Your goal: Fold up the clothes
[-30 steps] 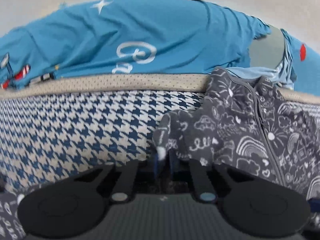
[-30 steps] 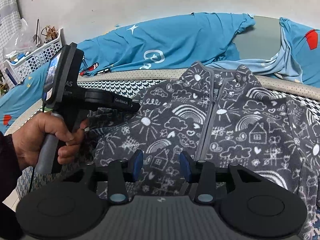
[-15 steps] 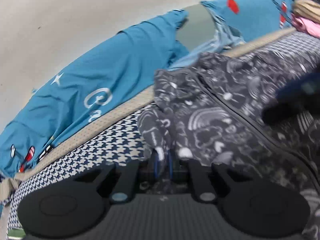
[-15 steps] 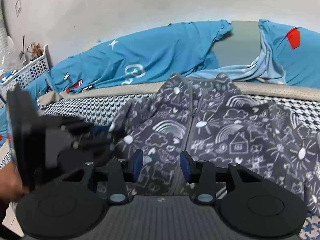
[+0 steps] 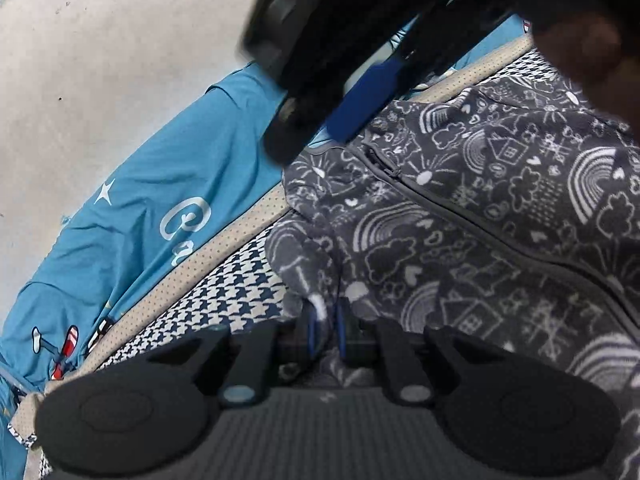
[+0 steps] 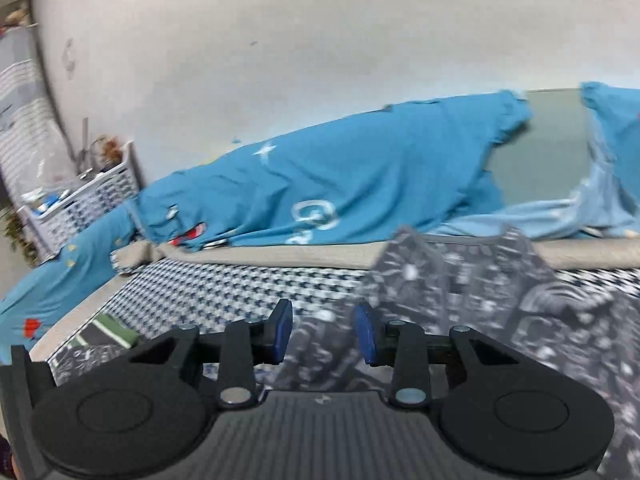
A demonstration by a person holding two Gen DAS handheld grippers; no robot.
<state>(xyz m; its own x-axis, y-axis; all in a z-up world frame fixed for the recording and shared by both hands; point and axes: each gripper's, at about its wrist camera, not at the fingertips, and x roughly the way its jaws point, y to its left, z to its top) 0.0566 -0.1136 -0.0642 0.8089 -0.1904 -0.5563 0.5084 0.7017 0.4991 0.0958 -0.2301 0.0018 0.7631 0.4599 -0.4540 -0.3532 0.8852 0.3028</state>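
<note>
Left-wrist view: the left gripper (image 5: 325, 330) has its blue fingers (image 5: 309, 330) clamped on a fold of the grey fleece jacket (image 5: 472, 216), most likely a sleeve end, which bunches up between the pads. The jacket, printed with white rainbows, houses and clouds, lies front-up on the houndstooth bed cover (image 5: 228, 300), its zip (image 5: 460, 208) running diagonally across the frame. The right gripper (image 5: 352, 100), blurred, hangs above the jacket's collar, one blue pad showing; part of the person's hand (image 5: 580, 36) shows at the upper right.

Right-wrist view: the right gripper (image 6: 323, 334) has its fingers (image 6: 282, 330) at a narrow gap, having just been closing. Blurred jacket fabric (image 6: 500, 304) shows between and beyond the pads; whether the pads touch it cannot be told. The jacket lies to the right on the houndstooth cover (image 6: 224, 292). Behind it a beige mattress edge (image 6: 280, 258) crosses the frame, and a blue quilt (image 6: 360, 184) with a white star and lettering is heaped against the wall (image 6: 280, 60). A white basket (image 6: 88, 200) of small items stands at the left
</note>
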